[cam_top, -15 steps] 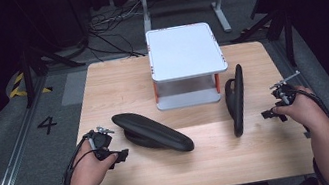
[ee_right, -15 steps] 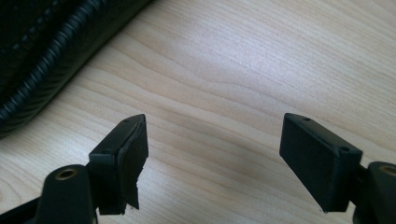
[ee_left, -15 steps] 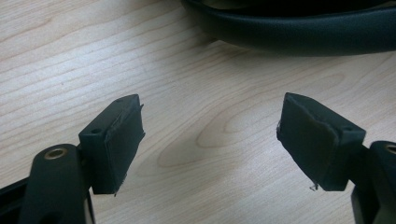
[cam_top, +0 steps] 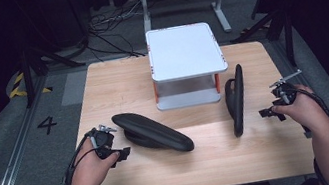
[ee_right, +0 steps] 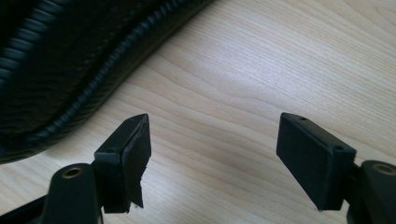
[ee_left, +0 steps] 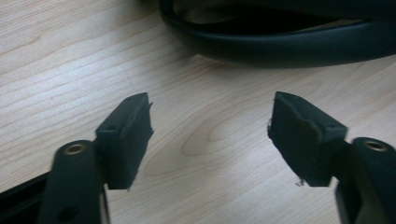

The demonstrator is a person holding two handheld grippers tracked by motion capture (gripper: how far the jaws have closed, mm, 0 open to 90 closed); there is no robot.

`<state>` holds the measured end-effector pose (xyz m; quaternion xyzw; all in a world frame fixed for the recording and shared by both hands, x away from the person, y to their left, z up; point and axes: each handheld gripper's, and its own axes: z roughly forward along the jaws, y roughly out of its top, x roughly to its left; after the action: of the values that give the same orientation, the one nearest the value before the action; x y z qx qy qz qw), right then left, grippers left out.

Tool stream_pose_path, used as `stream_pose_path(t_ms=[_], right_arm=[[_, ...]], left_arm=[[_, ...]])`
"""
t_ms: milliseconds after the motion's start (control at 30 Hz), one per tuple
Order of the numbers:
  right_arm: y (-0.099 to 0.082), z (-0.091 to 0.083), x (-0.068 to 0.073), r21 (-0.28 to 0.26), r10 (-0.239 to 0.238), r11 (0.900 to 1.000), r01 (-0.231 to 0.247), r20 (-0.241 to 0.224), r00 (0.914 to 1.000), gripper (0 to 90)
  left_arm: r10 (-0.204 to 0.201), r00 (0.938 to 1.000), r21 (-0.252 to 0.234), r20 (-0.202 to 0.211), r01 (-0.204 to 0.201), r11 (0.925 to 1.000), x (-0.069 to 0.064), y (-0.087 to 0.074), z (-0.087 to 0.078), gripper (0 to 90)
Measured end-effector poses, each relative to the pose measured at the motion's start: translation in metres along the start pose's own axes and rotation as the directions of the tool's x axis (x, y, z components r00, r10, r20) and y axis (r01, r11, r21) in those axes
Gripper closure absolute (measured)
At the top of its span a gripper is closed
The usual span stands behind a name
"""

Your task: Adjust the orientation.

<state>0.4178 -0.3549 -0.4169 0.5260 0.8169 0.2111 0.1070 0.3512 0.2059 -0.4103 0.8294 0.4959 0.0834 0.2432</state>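
The left hand-held gripper (cam_top: 123, 153) hovers low over the front left part of the surface (cam_top: 115, 80), its jaws apart with nothing between them. In the left gripper view bare wood lies between the pads (ee_left: 128, 135), and the left slipper (ee_left: 280, 42) lies just beyond them, not touching. In the high view this slipper (cam_top: 153, 131) lies slantwise across the middle of the surface, from near the left hand-held gripper towards the front centre.

The right hand-held gripper (cam_top: 267, 112) sits near the right edge, jaws also spread and empty. In the right gripper view the ribbed edge of the right slipper (ee_right: 60, 70) fills the upper left corner, close to the left pad but apart from it. In the high view that slipper (cam_top: 235, 98) stands on its side, running front to back, just beside the right post of the rack (cam_top: 185, 51).

The rack is a white two-level stand at the back centre; its top is bare and its lower shelf (cam_top: 188, 99) carries nothing that can be seen.

Open wood lies along the front edge and in the back left corner. Around the surface lies grey floor (cam_top: 22, 162) with a "4" marked at the left, cables behind, and a dark backdrop.
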Motion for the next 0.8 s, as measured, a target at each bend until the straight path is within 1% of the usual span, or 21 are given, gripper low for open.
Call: stream_pose_path(t_ms=[33, 67, 100, 133, 167, 200, 233, 267, 300, 333, 367, 400, 433, 467, 500, 567, 600, 633, 733, 800], right_arm=[[0.0, -0.005, 0.003, -0.013, 0.0, 0.9999, 0.0, -0.001, 1.0, 26.7], [0.0, -0.005, 0.003, -0.013, 0.0, 0.9999, 0.0, -0.001, 1.0, 26.7], [0.001, -0.01, 0.005, -0.027, -0.008, 0.9996, 0.008, 0.005, 1.0, 26.9], [0.001, -0.012, 0.007, -0.033, -0.008, 0.9994, 0.008, 0.009, 0.9999, 26.9], [0.002, -0.014, 0.008, -0.035, -0.01, 0.9993, 0.011, 0.009, 0.9999, 27.0], [0.002, -0.014, 0.008, -0.035, -0.01, 0.9993, 0.011, 0.009, 0.9999, 27.0], [0.003, -0.019, 0.013, -0.048, -0.023, 0.9986, 0.023, 0.009, 0.9997, 28.6], [0.004, -0.021, 0.015, -0.049, -0.034, 0.9982, 0.034, 0.002, 0.9994, 30.8], [0.005, -0.023, 0.016, -0.044, -0.054, 0.9976, 0.054, -0.006, 0.9985, 34.3], [0.006, -0.025, 0.019, -0.045, -0.065, 0.9969, 0.064, -0.023, 0.9976, 36.1], [0.006, -0.026, 0.02, -0.046, -0.061, 0.9972, 0.059, -0.032, 0.9976, 36.6], [0.006, -0.026, 0.02, -0.046, -0.061, 0.9972, 0.059, -0.032, 0.9976, 36.6], [0.007, -0.027, 0.024, -0.05, -0.071, 0.9964, 0.069, -0.039, 0.9968, 37.8], [0.007, -0.028, 0.026, -0.051, -0.075, 0.996, 0.073, -0.04, 0.9963, 37.9], [0.008, -0.03, 0.028, -0.059, -0.078, 0.9954, 0.076, -0.039, 0.9962, 38.0], [0.009, -0.031, 0.03, -0.068, -0.088, 0.9941, 0.085, -0.039, 0.9954, 38.5], [0.01, -0.035, 0.034, -0.081, -0.095, 0.9926, 0.091, -0.046, 0.9944, 39.6], [0.01, -0.035, 0.034, -0.081, -0.095, 0.9926, 0.091, -0.046, 0.9944, 39.6], [0.012, -0.037, 0.041, -0.089, -0.102, 0.9914, 0.096, -0.073, 0.9921, 41.3], [0.013, -0.038, 0.047, -0.094, -0.115, 0.9897, 0.108, -0.08, 0.9901, 42.1]], left_arm=[[-0.007, 0.9999, -0.008, 0.013, 0.008, 0.9999, -0.002, 0.002, -0.001, 34.7], [-0.007, 0.9999, -0.008, 0.013, 0.008, 0.9999, -0.002, 0.002, -0.001, 37.4], [-0.008, 0.9995, -0.002, 0.029, 0.008, 1.0, -0.005, 0.003, -0.001, 40.8], [-0.006, 0.9995, 0.004, 0.032, 0.006, 1.0, -0.007, 0.004, 0.0, 42.1], [-0.006, 0.999, 0.017, 0.045, 0.005, 0.9998, -0.009, 0.004, 0.0, 44.4], [-0.006, 0.999, 0.017, 0.045, 0.005, 0.9998, -0.009, 0.004, 0.0, 48.6], [0.035, 0.9979, 0.047, 0.054, -0.038, 0.9982, -0.013, 0.006, 0.0, 55.3], [0.055, 0.9969, 0.055, 0.056, -0.058, 0.9968, -0.015, 0.007, 0.001, 60.3], [0.083, 0.9952, 0.069, 0.053, -0.087, 0.9939, -0.018, 0.008, 0.001, 65.8], [0.097, 0.9939, 0.068, 0.052, -0.101, 0.9925, -0.02, 0.008, 0.001, 70.4], [0.11, 0.9921, 0.077, 0.061, -0.114, 0.9905, -0.022, 0.01, 0.002, 73.5], [0.11, 0.9921, 0.077, 0.061, -0.114, 0.9905, -0.022, 0.01, 0.002, 77.4], [0.113, 0.9899, 0.09, 0.085, -0.121, 0.9886, -0.026, 0.011, 0.006, 79.6], [0.113, 0.9899, 0.09, 0.085, -0.121, 0.9886, -0.026, 0.011, 0.006, 80.4], [0.116, 0.9877, 0.112, 0.105, -0.128, 0.9855, -0.031, 0.011, 0.011, 81.5], [0.118, 0.9872, 0.116, 0.107, -0.13, 0.9847, -0.032, 0.012, 0.013, 81.7], [0.123, 0.9858, 0.136, 0.115, -0.138, 0.9811, -0.036, 0.012, 0.017, 80.2], [0.123, 0.9858, 0.136, 0.115, -0.138, 0.9811, -0.036, 0.012, 0.017, 79.8], [0.124, 0.9828, 0.146, 0.137, -0.143, 0.9788, -0.042, 0.012, 0.022, 80.0], [0.129, 0.9805, 0.158, 0.148, -0.153, 0.9756, -0.046, 0.013, 0.028, 79.3]])
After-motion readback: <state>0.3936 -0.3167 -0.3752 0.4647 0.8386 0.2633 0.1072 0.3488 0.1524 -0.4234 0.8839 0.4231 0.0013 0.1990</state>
